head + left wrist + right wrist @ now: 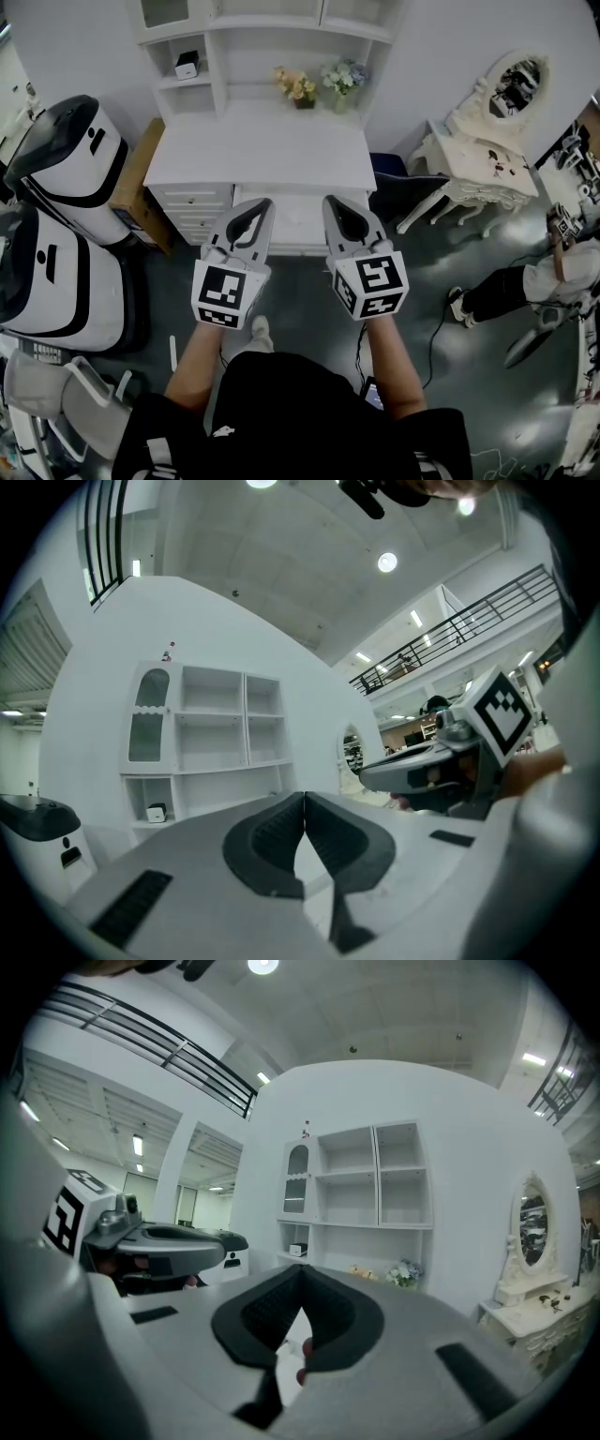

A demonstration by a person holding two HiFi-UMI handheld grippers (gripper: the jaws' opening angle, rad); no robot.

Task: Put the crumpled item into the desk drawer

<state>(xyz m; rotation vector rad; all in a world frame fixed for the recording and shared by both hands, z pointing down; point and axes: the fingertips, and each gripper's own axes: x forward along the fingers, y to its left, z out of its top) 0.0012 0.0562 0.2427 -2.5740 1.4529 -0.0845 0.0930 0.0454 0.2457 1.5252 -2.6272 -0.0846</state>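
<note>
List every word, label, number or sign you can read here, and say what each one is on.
No text can be read in any view.
left gripper, right gripper: square black-and-white marker patterns on each one's cube, not letters.
white machines: black marks on the front, no letters that can be made out.
small box in the shelf unit: too small to read.

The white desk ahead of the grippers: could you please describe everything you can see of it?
The desk is white, seemingly painted wood, with a flat, mostly bare top. Small drawers stack at its left front. Open shelves rise from its back edge, where two flower bunches stand.
</note>
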